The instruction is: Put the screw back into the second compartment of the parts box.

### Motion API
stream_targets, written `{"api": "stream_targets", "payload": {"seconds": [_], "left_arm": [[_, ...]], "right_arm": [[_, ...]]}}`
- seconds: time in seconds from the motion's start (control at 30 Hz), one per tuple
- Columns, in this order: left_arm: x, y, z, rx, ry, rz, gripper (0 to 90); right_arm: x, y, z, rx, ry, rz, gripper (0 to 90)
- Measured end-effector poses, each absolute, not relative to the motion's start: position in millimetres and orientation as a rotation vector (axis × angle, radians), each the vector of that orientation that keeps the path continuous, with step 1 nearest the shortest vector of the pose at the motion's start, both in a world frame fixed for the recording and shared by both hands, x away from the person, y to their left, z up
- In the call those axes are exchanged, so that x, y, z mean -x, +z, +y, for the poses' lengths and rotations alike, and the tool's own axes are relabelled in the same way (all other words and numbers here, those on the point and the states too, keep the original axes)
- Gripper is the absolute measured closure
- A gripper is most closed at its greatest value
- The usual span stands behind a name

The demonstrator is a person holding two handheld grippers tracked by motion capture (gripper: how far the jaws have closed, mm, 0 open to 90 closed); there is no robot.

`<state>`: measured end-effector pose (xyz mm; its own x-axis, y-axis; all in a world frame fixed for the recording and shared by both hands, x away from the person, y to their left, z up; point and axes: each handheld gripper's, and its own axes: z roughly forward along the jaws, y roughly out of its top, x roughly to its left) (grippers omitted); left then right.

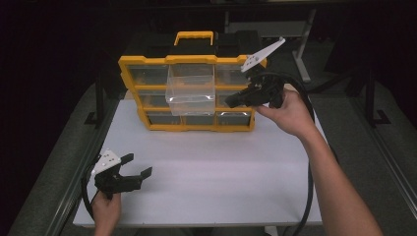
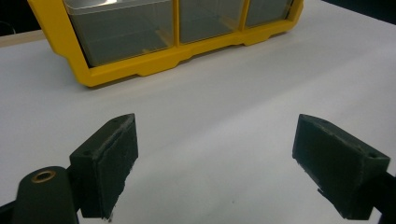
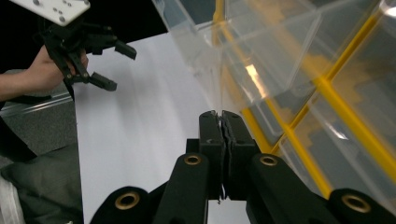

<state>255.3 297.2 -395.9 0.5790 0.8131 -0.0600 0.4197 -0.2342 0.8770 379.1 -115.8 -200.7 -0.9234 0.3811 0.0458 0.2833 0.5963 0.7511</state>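
With the right claw (image 3: pixel 222 116) pinched together on the clear drawer (image 1: pixel 191 88) jutting from the middle of the yellow organizer (image 1: pixel 133 73), it seems wise to slide it level, while the left claw (image 1: pixel 135 169) waits spread apart over the white surface (image 1: pixel 211 172)

Your right gripper (image 1: pixel 235 100) covers part of the organizer's (image 1: pixel 147 64) middle right drawer in the high view. In the right gripper view the clear drawer (image 3: pixel 261 51) is cut off by the top edge and blurred; whether your closed jaws pinch its edge cannot be told. In the left gripper view the organizer's top is cut off. The drawers' contents are too dim to tell.
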Motion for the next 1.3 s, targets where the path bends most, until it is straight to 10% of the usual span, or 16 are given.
{"api": "stream_targets", "payload": {"seconds": [0.63, 1.3], "left_arm": [[-254.4, -396.4, 299.3, -1.858, 0.513, 0.998, 13.9], [-253.3, -395.9, 301.3, -1.849, 0.517, 1.0, 13.9]], "right_arm": [[-399.4, -152.9, -68.1, -0.537, 1.254, 2.696, 87.3], [-426.2, -177.5, -19.6, -0.55, 1.148, 2.78, 86.8]]}}
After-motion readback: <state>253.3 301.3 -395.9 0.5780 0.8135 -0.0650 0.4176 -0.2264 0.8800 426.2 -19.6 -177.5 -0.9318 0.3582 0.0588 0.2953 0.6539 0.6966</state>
